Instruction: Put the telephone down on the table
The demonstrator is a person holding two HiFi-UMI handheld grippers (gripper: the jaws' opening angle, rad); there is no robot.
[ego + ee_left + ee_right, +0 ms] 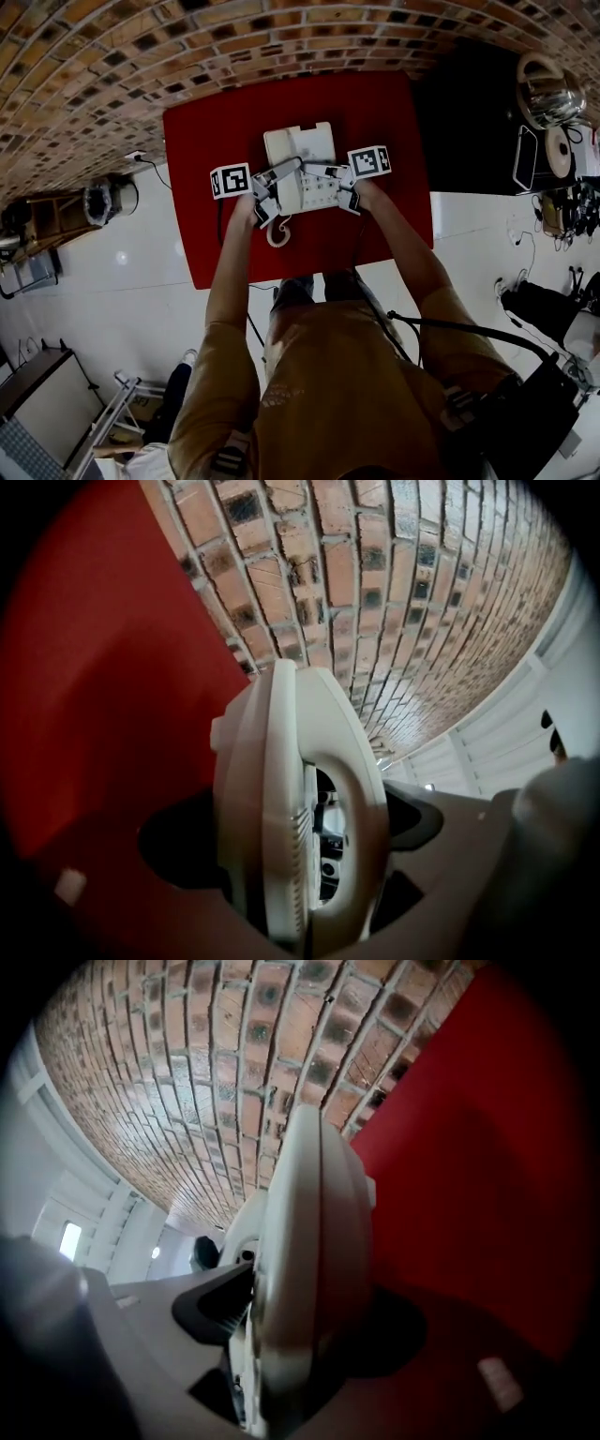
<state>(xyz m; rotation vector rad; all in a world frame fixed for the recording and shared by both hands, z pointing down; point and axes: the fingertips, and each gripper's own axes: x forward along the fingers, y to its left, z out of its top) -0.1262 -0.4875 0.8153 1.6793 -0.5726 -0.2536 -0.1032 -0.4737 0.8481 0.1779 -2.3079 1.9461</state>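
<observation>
A white desk telephone (300, 169) lies over the middle of the red table (197, 141), and its coiled cord (278, 230) hangs toward the near edge. My left gripper (272, 185) holds the phone's left side and my right gripper (339, 183) its right side. In the left gripper view the telephone (281, 789) stands edge-on between the jaws of the left gripper (309, 855), a black pad (417, 817) against it. The right gripper view mirrors this: the telephone (305, 1269) sits in the right gripper (281, 1335), with a black pad (216, 1302) touching it.
A brick wall (94, 75) runs behind the table. A metal pot (548, 89) and wire racks stand on a dark counter at the right. A wooden cart (56, 220) sits on the floor at the left. Red tabletop shows on all sides of the phone.
</observation>
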